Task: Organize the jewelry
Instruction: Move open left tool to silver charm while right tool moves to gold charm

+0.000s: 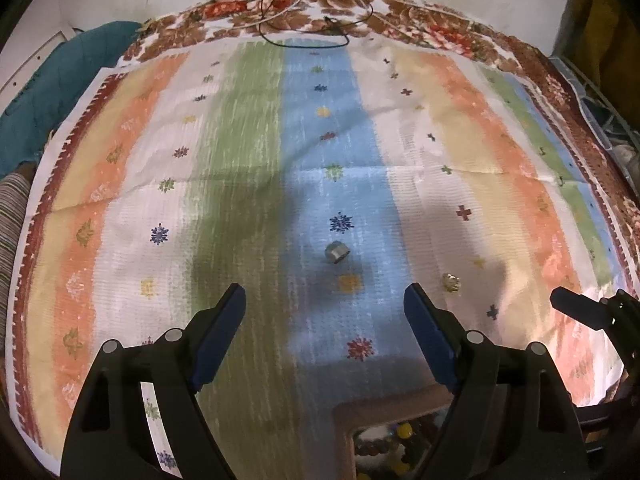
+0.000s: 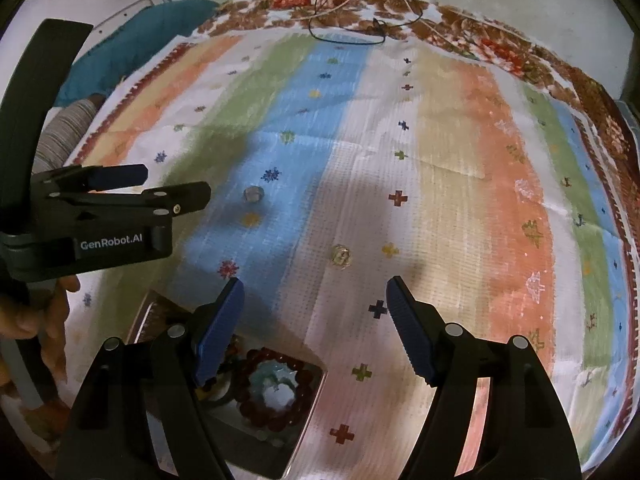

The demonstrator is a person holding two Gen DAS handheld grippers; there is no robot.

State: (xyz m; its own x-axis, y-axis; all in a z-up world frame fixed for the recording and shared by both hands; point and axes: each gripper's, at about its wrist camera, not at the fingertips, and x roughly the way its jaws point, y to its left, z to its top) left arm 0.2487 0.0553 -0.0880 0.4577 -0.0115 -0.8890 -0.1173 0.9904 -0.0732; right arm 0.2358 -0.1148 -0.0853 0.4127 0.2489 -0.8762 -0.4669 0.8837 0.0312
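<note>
Hovering above a striped cloth (image 1: 248, 128) with both tools spread wide and nothing between the fingers. Left gripper (image 1: 325, 312) released, blue pads well apart, aimed down the blue stripe toward a silver ring (image 1: 337, 253) lying alone just beyond the fingertips. Right gripper (image 2: 314, 300) likewise released, jaws parted, pointed at a small gold-toned ring (image 2: 341, 257) resting on the white stripe just ahead. Same gold-toned ring (image 1: 451, 281) visible from the left wrist view, off to the right of the right-hand pad. Silver ring (image 2: 254, 193) seen again from the right wrist view, farther away on the blue stripe, near the side-on left gripper (image 2: 172, 186). Rings well apart from each other. Jewelry box (image 2: 280, 432) open at the near edge, below and between the grippers, holding a dark red beaded bracelet (image 2: 276, 390) curled around a pale object that cannot be identified. Box rim (image 1: 384, 400) also partly showing in the left wrist view, with beads inside. Black cable (image 1: 308, 36) looping at the far end of the cloth.
</note>
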